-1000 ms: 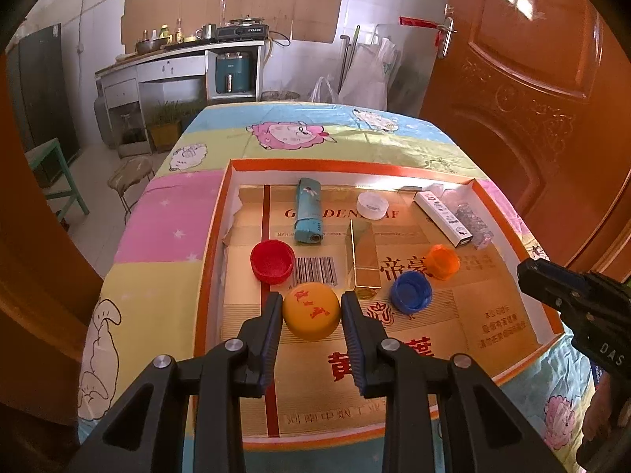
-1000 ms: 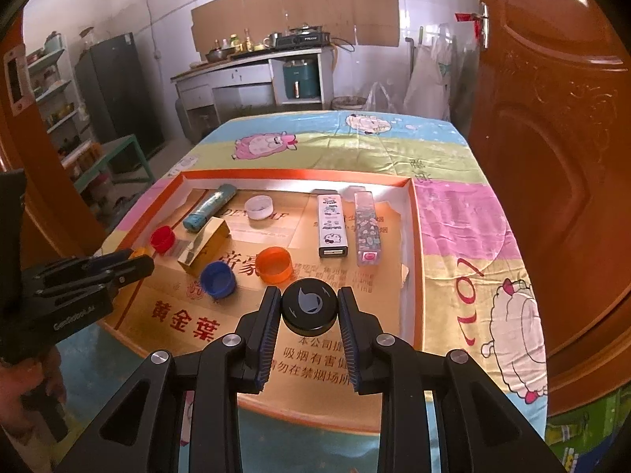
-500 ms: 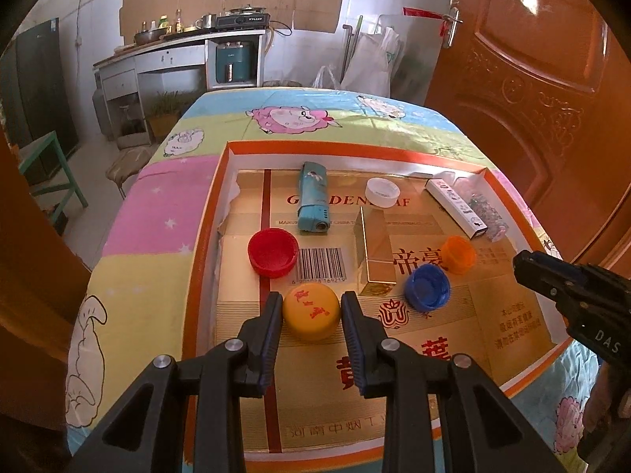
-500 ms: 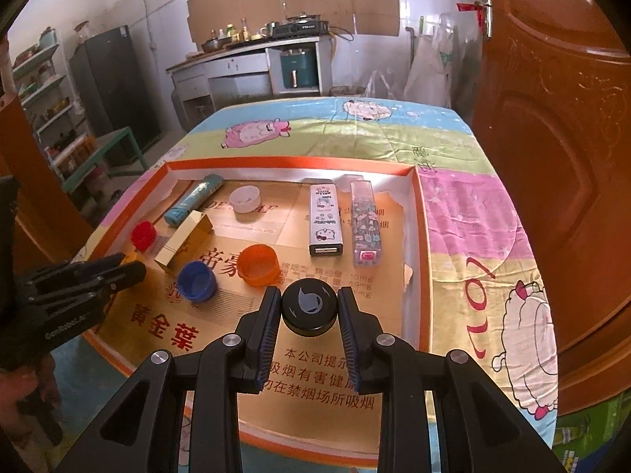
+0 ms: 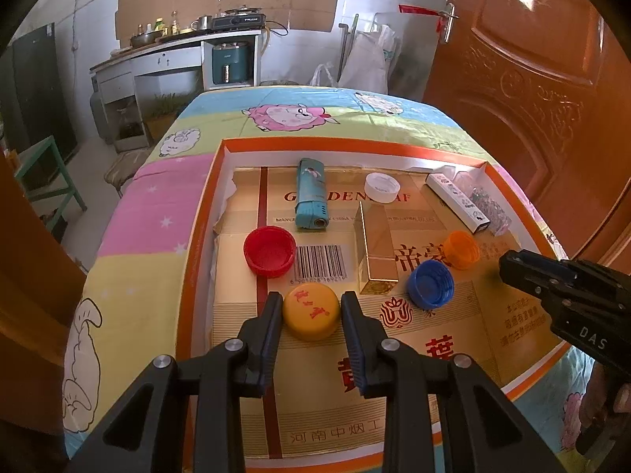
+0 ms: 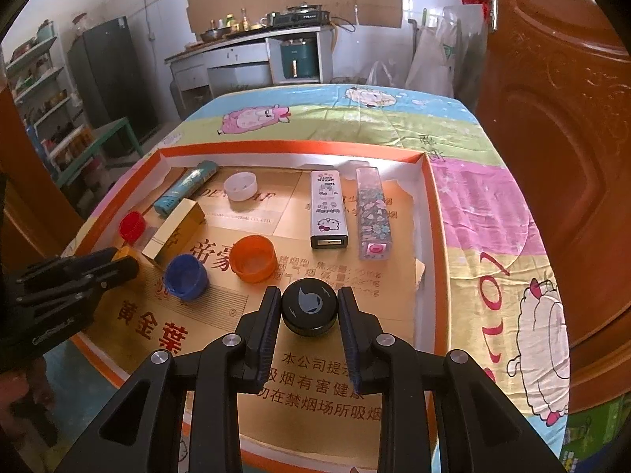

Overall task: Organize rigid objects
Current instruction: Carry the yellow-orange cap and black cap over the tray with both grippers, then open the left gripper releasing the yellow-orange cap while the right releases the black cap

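Observation:
My left gripper [image 5: 311, 315] is shut on a yellow cap [image 5: 311, 313], low over the front left of an orange-rimmed cardboard tray [image 5: 201, 213]. My right gripper [image 6: 309, 309] is shut on a black cap [image 6: 309, 307] over the tray's front right [image 6: 435, 213]. In the tray lie a red cap [image 5: 269, 251], blue cap [image 5: 430, 283], orange cap [image 5: 461, 249], white cap [image 5: 381, 187], a gold box [image 5: 376, 252], a teal lighter [image 5: 311, 199], a white lighter [image 6: 328, 209] and a clear patterned lighter [image 6: 372, 213].
The tray sits on a table with a cartoon sheep cloth [image 6: 493, 213]. A brown wooden door [image 5: 532, 79] stands close on the right. A kitchen counter [image 5: 177, 51] and a green stool [image 5: 47, 173] stand beyond the table.
Both grippers have moved forward over the tray and come lower, each still holding its cap. The tray's objects have not moved.

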{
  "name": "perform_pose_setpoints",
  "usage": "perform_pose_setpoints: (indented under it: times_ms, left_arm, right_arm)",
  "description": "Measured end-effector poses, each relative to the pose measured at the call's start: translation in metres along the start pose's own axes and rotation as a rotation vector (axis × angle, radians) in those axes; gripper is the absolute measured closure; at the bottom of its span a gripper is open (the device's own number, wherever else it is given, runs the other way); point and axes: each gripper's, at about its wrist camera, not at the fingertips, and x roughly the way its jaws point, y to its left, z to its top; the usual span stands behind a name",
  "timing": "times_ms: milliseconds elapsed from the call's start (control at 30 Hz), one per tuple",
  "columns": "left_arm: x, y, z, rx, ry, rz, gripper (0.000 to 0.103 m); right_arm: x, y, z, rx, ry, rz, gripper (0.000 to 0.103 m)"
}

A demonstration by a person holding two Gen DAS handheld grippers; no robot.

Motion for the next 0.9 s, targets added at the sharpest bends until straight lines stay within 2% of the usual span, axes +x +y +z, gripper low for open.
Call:
perform_pose_setpoints:
  times_ms: [733,900]
  left_arm:
    - [0.0,0.0,-0.001,0.002,-0.016,-0.015,0.072]
    - [-0.002,-0.001,-0.001,0.007,-0.024,-0.015,0.07]
  right_arm:
    - [0.011,0.004,-0.004,-0.03,0.007,-0.029,0.073]
    - [0.011,0.005,-0.005,-0.036,0.006,-0.034,0.065]
